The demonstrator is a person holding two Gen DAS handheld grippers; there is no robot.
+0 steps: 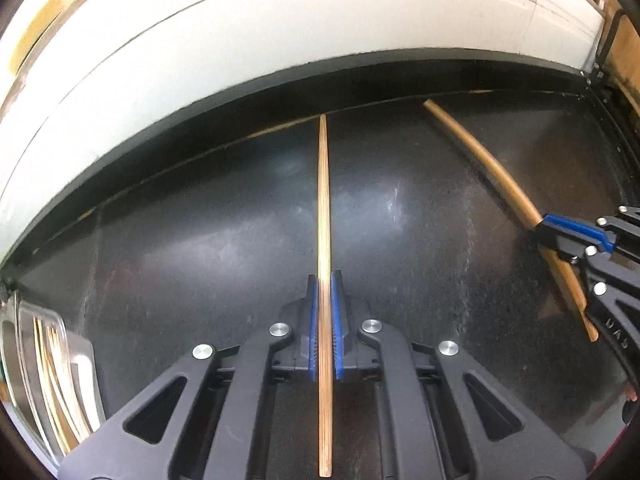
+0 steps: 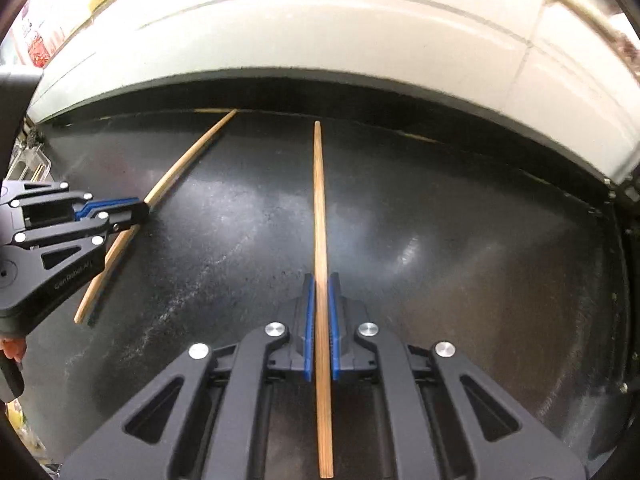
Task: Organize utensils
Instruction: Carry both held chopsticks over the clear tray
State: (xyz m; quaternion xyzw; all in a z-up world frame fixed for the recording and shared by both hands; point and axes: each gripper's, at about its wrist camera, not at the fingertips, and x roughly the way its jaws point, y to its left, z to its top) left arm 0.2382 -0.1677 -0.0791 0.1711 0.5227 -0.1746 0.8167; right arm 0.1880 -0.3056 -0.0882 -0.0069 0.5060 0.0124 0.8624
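My left gripper [image 1: 325,280] is shut on a wooden chopstick [image 1: 323,200] that runs straight forward between the blue pads, above the black countertop [image 1: 200,248]. My right gripper [image 2: 319,280] is shut on a second wooden chopstick [image 2: 319,200], held the same way. Each gripper shows in the other's view: the right gripper [image 1: 540,230] with its chopstick [image 1: 488,164] at the right of the left wrist view, the left gripper [image 2: 144,210] with its chopstick [image 2: 188,156] at the left of the right wrist view.
A clear tray [image 1: 24,360] holding several wooden chopsticks [image 1: 56,384] sits at the lower left of the left wrist view. A white tiled wall [image 1: 280,40] rises behind the counter's back edge. A black frame [image 1: 608,80] borders the counter on the right.
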